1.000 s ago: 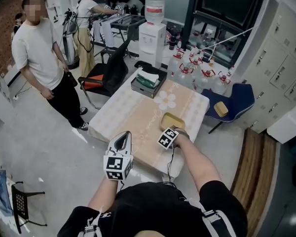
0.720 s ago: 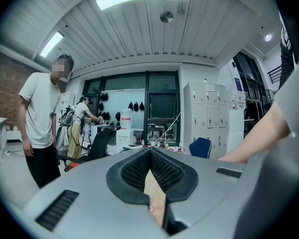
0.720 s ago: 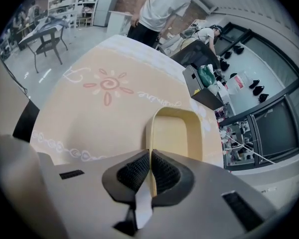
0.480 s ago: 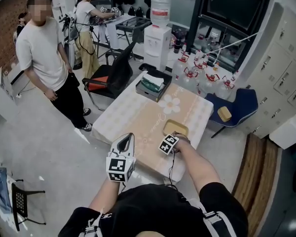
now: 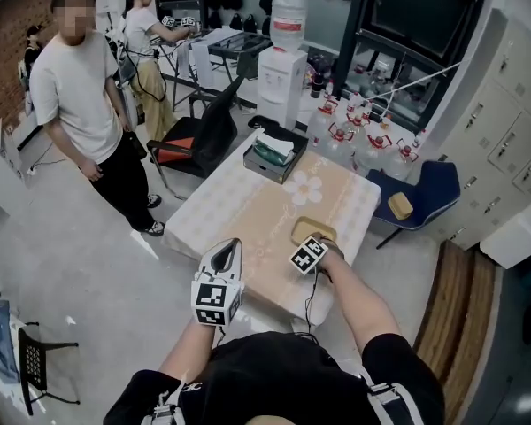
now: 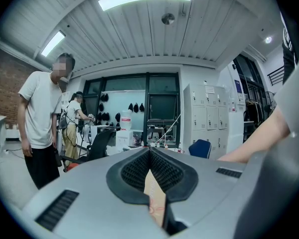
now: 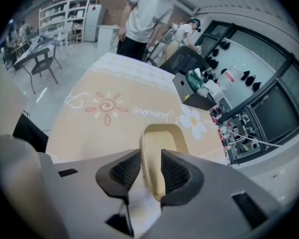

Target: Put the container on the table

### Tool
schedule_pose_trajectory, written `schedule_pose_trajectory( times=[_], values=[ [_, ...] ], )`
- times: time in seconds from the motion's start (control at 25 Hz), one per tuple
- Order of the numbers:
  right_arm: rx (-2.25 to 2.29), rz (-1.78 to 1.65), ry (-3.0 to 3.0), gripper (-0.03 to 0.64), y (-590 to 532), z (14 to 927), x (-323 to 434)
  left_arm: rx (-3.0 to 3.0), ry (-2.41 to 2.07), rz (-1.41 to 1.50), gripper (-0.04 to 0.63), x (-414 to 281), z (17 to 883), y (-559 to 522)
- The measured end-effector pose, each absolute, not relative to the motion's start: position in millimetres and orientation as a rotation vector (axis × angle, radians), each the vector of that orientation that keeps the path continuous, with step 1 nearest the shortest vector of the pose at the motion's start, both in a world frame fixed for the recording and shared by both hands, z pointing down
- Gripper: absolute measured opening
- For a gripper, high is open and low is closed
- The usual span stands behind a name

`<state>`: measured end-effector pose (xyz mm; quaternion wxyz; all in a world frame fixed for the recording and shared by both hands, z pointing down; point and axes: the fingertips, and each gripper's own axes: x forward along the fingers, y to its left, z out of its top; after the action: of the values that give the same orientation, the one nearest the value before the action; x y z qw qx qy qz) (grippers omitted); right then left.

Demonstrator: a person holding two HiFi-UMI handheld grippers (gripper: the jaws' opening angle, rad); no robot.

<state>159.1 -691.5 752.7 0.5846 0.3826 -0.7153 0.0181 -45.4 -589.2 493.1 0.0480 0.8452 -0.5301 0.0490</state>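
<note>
The tan shallow container (image 5: 313, 230) (image 7: 162, 136) rests on the beige flowered table (image 5: 248, 197) close to its near right edge. My right gripper (image 5: 318, 242) (image 7: 150, 169) points steeply down at the container's near rim. That rim stands between the jaws, which are opening, and a gap shows beside the left pad. My left gripper (image 5: 227, 246) (image 6: 150, 152) hovers just off the table's near edge, held about level. It is shut with nothing in it.
A black tray box (image 5: 273, 149) with green and white items sits at the table's far edge. Past it are a black chair (image 5: 199, 131), a water dispenser (image 5: 281, 65) and several water jugs (image 5: 363, 135). A blue chair (image 5: 420, 193) stands right; a person (image 5: 75, 96) stands left.
The head camera has shifted a little. The container stays at the table's near right edge with the right gripper at its rim. The left gripper has kept still.
</note>
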Motion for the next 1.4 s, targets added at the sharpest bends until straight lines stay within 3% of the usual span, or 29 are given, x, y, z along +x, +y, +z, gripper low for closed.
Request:
schedule_pose_trajectory(
  times=[0.2,0.48,0.64,1.4],
  values=[
    [1.131,0.129,-1.925,0.134,-689.1,678.7,150.4,2.574,-1.616,0.14,0.012,-44.4,491.6,-589.9],
    [1.666,0.039,-2.307,0.014,-666.0,517.0,158.9,2.584,-1.596,0.144,0.012,-31.3,484.9,-588.0],
    [1.835,-0.019,-2.42,0.012,-635.9,467.7,170.8,2.603,-1.58,0.134,0.012,-15.2,479.0,-585.3],
    [1.876,-0.039,-2.522,0.011,-567.3,460.2,141.0,2.611,-1.613,0.108,0.012,-21.0,469.5,-560.8]
  ],
)
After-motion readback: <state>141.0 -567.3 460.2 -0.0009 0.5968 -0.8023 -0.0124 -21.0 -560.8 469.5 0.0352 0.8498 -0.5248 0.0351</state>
